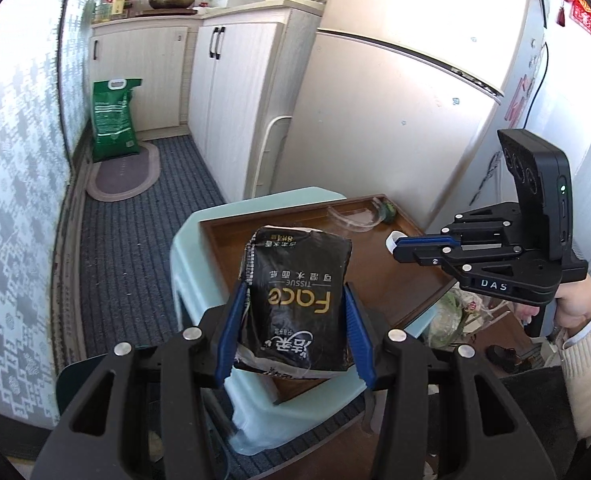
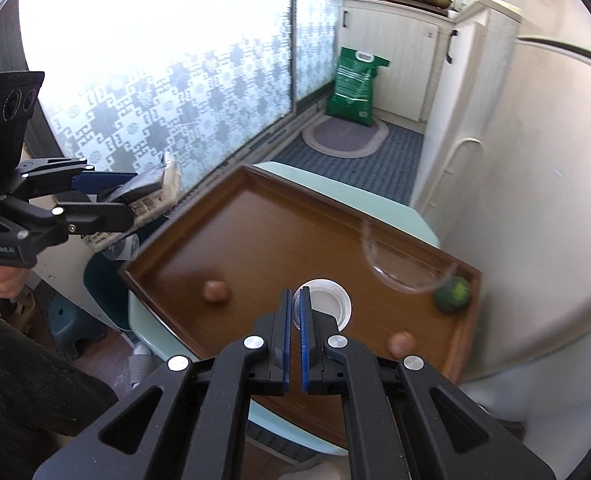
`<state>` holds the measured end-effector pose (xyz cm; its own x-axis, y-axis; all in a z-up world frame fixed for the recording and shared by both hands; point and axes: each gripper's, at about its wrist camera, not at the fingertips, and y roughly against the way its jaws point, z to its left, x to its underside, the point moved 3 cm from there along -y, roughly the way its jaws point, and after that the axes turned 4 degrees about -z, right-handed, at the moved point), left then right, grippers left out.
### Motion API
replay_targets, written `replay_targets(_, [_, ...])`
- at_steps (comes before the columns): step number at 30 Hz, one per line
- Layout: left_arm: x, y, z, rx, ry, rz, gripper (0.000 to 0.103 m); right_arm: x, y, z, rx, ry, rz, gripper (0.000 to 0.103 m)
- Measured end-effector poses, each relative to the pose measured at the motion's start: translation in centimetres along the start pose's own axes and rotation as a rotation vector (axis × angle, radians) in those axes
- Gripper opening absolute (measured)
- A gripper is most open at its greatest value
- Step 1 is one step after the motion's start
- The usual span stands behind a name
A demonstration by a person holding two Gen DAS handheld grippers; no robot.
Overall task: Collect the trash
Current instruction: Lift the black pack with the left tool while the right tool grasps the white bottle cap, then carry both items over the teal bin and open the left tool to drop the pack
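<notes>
Left gripper (image 1: 295, 320) was clamped half-open on a black tissue pack (image 1: 295, 300), blue pads pressed on both its sides, pack lifted clear above the brown tray (image 1: 231, 240); right gripper (image 2: 294, 312) had its jaws fully closed, pinching the rim of a white plastic cup (image 2: 327, 300), cup mouth facing the camera and just beyond the fingertips; below and ahead of the right gripper, the tray sat on a pale green stool (image 2: 415, 220); on the tray, two small brown balls (image 2: 215, 291) either side of that gripper, a clear plastic lid (image 2: 403, 268) and a green ball (image 2: 453, 294) off to its far right; green bag (image 1: 113, 120) stood on the floor well beyond the left gripper by the cabinets (image 1: 147, 76); hand (image 1: 575, 308) in a cream sleeve held the right gripper's handle.
</notes>
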<state>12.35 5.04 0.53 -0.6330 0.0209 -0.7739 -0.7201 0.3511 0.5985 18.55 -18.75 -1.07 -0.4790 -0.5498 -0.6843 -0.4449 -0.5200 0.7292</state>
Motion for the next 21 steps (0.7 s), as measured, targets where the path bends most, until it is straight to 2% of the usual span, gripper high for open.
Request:
replay_targets(13, [1.6,4.3,4.5,-0.135,0.119,-0.025,0.05,-2.7,-0.9,6.2,-0.121,0.02,-0.032,0.003])
replay_targets(21, [3.7,6.7,7.9,-0.224,0.22,-0.031,0.05,-4.1,-2.2,10.0,-0.179,0.047,-0.028,0.003])
